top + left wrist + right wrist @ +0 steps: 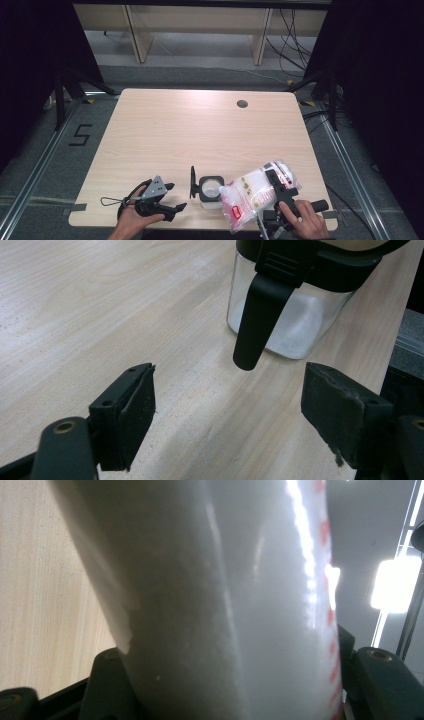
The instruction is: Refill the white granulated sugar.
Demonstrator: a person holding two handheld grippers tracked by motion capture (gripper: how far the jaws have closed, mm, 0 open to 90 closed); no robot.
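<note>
A small clear jar with a black rim stands near the table's front edge, its black lid flipped open to the left. Some white grains lie at the bottom of the jar, and a black latch hangs down its side. My right gripper is shut on a plastic bag of white grains with red print, held tilted with its lower corner beside the jar. Up close, the bag fills the space between the right gripper's jaws. My left gripper is open and empty just left of the jar, and its view has the left gripper pointing at the jar.
The light wood table has a round cable hole at the back right. Behind the table stand wooden shelf legs and loose cables on the floor. Black curtains flank both sides.
</note>
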